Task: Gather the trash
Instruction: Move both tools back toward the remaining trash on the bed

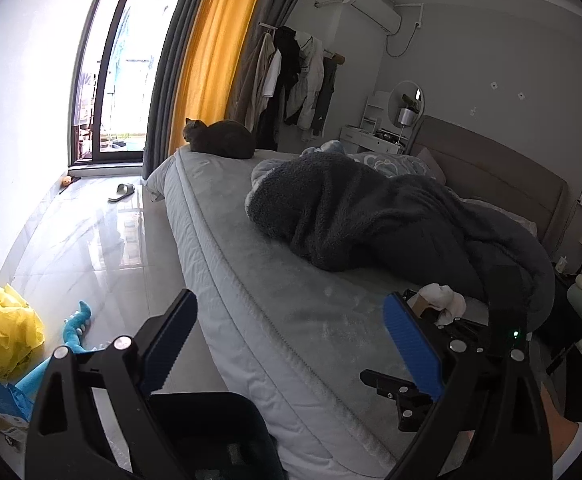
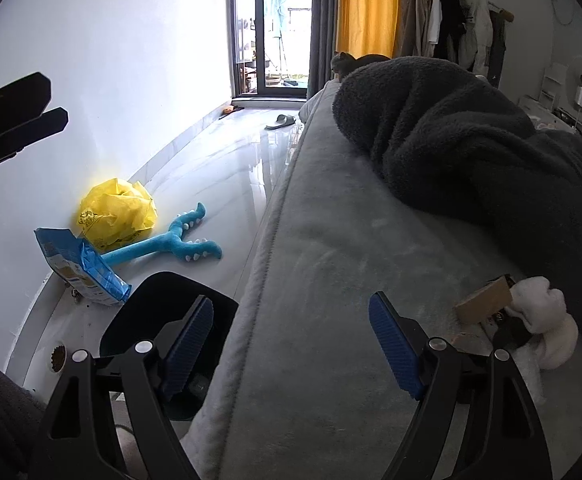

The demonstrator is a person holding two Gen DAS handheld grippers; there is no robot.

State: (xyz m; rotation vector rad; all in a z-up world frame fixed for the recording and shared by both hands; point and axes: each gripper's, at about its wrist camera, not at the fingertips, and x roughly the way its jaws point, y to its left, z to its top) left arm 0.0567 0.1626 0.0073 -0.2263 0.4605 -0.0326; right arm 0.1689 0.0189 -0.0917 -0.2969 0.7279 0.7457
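- Two claws on show, and both stand wide apart with nothing clamped between the blue ribbed pads.
- Right gripper (image 2: 291,344) hangs over the near edge of the grey quilted mattress (image 2: 331,264), its left pad above the black round bin (image 2: 139,320) on the floor, its right pad above the bedding. Nothing touches either pad.
- Left gripper (image 1: 291,344) straddles that same mattress edge in its own view, jaws spread, empty; the bin's dark rim (image 1: 195,404) sits low between its fingers.
- Trash now: a brown cardboard scrap (image 2: 485,300) lies on the bed at the right, touching a crumpled white cloth or tissue wad (image 2: 547,320). Some dark bits lie beneath them, too dim to name.
- From the left wrist view the white wad (image 1: 443,296) pokes up just beyond the right gripper's body.
- Down on the glossy tile floor, a crumpled yellow plastic bag (image 2: 117,210) rests against the wall, a blue printed pouch (image 2: 79,268) just in front, a blue plush toy (image 2: 171,240) beside them.
- Dark fleece blanket (image 2: 471,148) heaped across the bed; grey cat (image 1: 219,138) settled at the far corner.
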